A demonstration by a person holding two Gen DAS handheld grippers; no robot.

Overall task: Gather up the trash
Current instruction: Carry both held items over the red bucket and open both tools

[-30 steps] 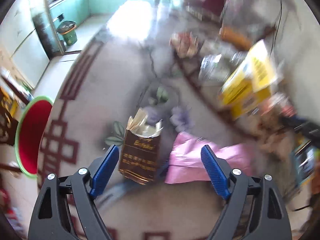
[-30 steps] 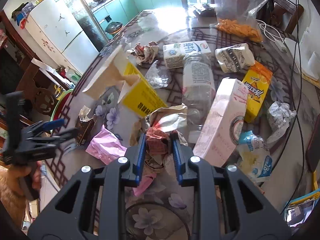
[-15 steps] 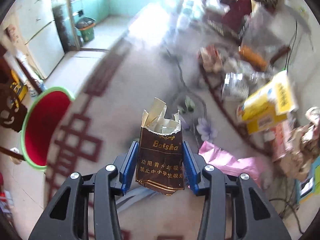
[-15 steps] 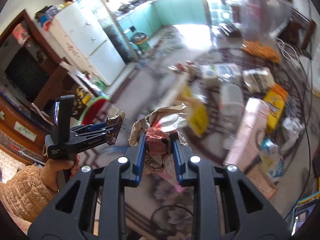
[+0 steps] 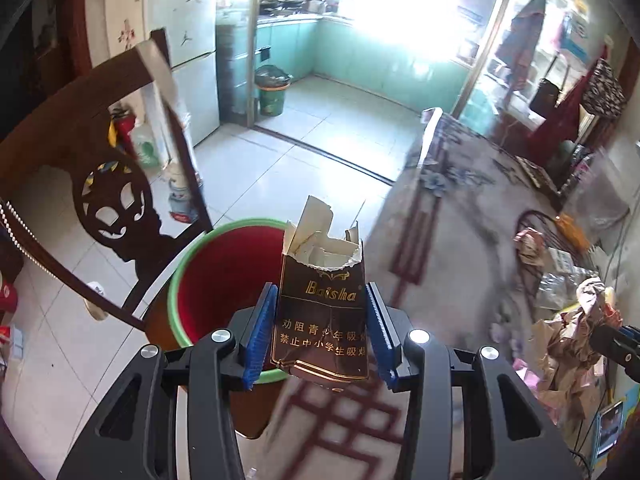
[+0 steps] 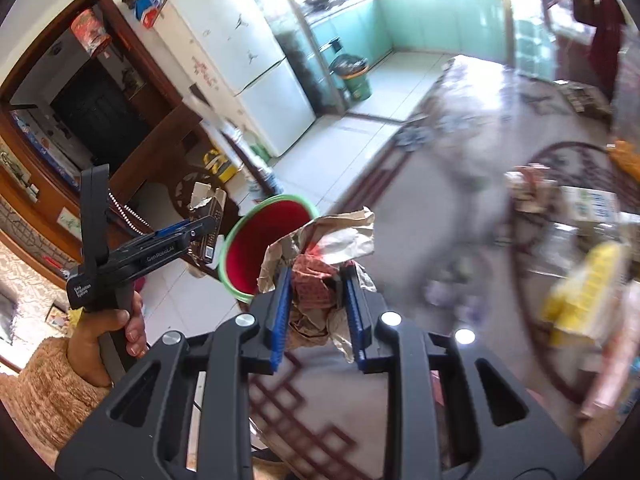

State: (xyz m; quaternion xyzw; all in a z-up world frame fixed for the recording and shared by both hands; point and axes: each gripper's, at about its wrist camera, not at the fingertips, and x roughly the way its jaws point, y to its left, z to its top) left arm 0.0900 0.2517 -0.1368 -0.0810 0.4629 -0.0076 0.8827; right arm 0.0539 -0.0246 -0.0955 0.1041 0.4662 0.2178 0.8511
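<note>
My left gripper [image 5: 320,332] is shut on a torn brown "Baisha" cigarette pack [image 5: 322,320] and holds it over the table edge, just right of a red bin with a green rim [image 5: 224,276]. My right gripper [image 6: 316,316] is shut on a crumpled wad of brown paper wrapper [image 6: 320,268] above the table near the same bin [image 6: 260,252]. The left gripper with its pack [image 6: 206,216] also shows in the right wrist view, left of the bin.
A dark carved wooden chair [image 5: 104,184] stands left of the bin. The patterned table [image 5: 460,240] carries more trash at the right, blurred: a yellow box [image 6: 584,280] and cartons. A white fridge [image 6: 248,60] and a green kitchen bin [image 5: 272,92] stand farther off.
Both grippers swung left from the table's clutter toward the red bin. The left gripper closed on the cigarette pack and lifted it; the right kept its paper wad.
</note>
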